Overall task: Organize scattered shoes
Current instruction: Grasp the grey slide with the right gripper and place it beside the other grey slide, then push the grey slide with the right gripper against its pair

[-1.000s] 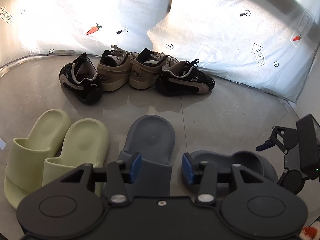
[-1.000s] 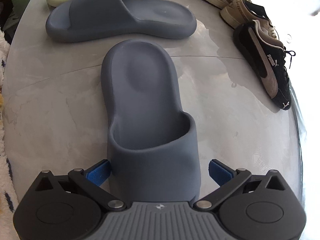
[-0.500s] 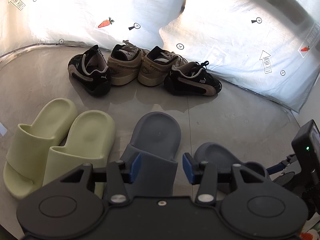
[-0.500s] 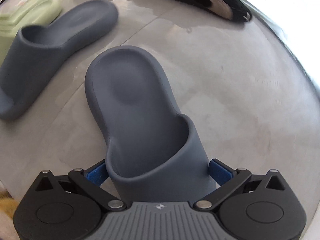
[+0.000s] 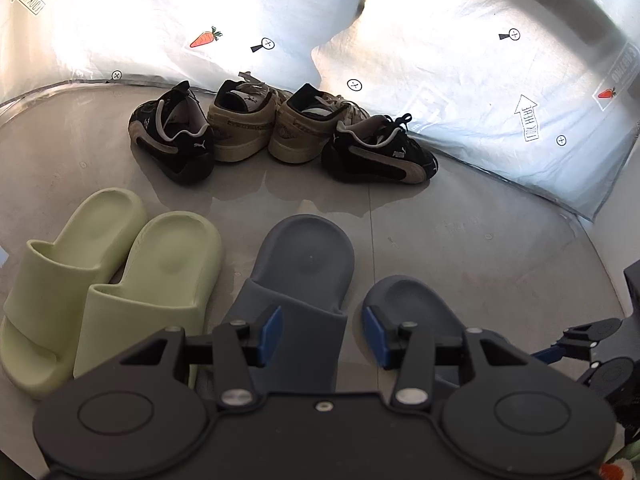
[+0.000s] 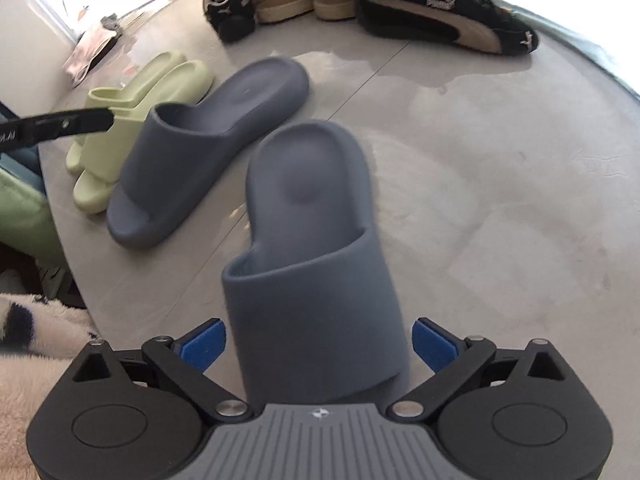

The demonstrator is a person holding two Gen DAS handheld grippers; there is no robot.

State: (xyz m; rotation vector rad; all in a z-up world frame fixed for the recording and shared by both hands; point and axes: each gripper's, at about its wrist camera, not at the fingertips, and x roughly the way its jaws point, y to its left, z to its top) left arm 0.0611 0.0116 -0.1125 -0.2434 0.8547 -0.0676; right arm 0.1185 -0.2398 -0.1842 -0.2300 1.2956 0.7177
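Observation:
My right gripper is shut on the toe end of a grey-blue slide, its blue pads pressed on both sides. This slide also shows in the left wrist view. Its mate, a second grey-blue slide, lies just to its left, toe towards me; it also shows in the left wrist view. My left gripper is open and empty, hovering over the near end of the mate. A pale green pair of slides lies side by side at the left.
Two black sneakers and two beige sneakers stand in a row at the back against white printed sheeting. The floor is grey and glossy. A fluffy rug lies at the near left.
My right gripper has swung the held grey-blue slide round, so its heel now points towards the sneakers, nearly parallel to its mate. The left gripper has stayed open and drawn back slightly.

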